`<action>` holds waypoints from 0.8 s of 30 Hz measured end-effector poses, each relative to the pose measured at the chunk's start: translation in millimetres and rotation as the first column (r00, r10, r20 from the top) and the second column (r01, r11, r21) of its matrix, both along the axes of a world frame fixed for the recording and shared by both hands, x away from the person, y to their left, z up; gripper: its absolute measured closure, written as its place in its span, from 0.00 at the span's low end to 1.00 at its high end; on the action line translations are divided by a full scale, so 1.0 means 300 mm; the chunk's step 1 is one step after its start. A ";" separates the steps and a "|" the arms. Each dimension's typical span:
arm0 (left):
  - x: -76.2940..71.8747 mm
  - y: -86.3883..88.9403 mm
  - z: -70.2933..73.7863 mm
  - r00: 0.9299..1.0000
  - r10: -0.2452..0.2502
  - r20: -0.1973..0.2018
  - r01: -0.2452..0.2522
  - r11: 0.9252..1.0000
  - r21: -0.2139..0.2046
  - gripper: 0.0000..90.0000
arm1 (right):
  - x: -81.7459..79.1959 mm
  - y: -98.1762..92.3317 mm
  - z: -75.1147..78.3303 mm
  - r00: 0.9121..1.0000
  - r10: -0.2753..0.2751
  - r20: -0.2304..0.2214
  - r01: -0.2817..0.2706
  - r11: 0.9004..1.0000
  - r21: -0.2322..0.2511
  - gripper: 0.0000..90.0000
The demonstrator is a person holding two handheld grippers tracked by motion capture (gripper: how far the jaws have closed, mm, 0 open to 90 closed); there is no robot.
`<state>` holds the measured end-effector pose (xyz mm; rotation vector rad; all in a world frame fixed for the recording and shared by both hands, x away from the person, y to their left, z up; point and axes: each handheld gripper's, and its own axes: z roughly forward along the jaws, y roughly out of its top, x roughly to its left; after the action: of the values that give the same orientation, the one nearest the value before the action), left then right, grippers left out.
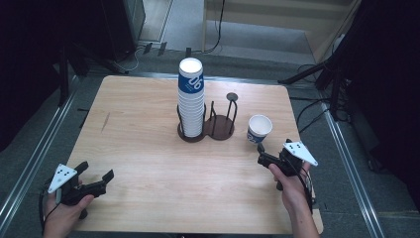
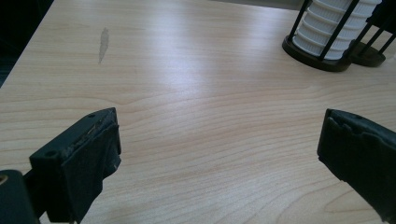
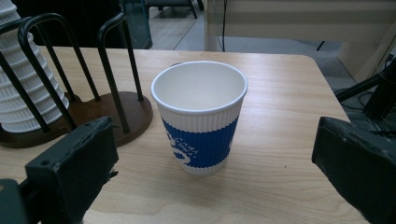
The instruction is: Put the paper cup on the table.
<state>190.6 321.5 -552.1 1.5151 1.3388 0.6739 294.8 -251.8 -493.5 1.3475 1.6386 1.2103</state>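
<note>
A light, crushable paper cup (image 3: pixel 200 116), best gripped gently around its ribbed wall, is faced by the right gripper (image 3: pixel 210 172), fingers spread and empty

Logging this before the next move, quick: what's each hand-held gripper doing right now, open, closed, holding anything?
Left hand-held gripper: open, holding nothing, over bare table.
Right hand-held gripper: open, holding nothing, jaws either side of the paper cup, not touching it.

Ribbed paper cup (image 3: pixel 200 116), wood-grain tbl (image 1: pixel 148 148)
</note>
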 end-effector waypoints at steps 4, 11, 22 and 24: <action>0.000 0.000 0.000 1.000 0.000 0.000 0.000 1.000 -0.001 0.00 | -0.022 -0.019 0.004 1.000 -0.005 0.006 0.005 1.000 0.003 0.00; 0.000 0.000 0.000 1.000 0.002 0.000 -0.002 1.000 0.000 0.00 | -0.059 -0.047 -0.016 1.000 -0.016 -0.013 0.016 1.000 -0.003 0.00; -0.001 -0.001 0.000 1.000 0.002 0.001 -0.002 1.000 0.001 0.00 | -0.125 -0.087 -0.070 0.999 -0.027 -0.043 0.026 0.999 -0.024 0.00; 0.000 0.000 0.000 1.000 0.002 0.001 -0.002 1.000 0.000 0.00 | -0.133 -0.098 -0.080 0.998 -0.032 -0.049 0.031 0.999 -0.027 0.00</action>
<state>190.5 321.3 -552.1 1.5138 1.3401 0.6758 254.9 -281.2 -517.6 1.3920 1.6559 1.1423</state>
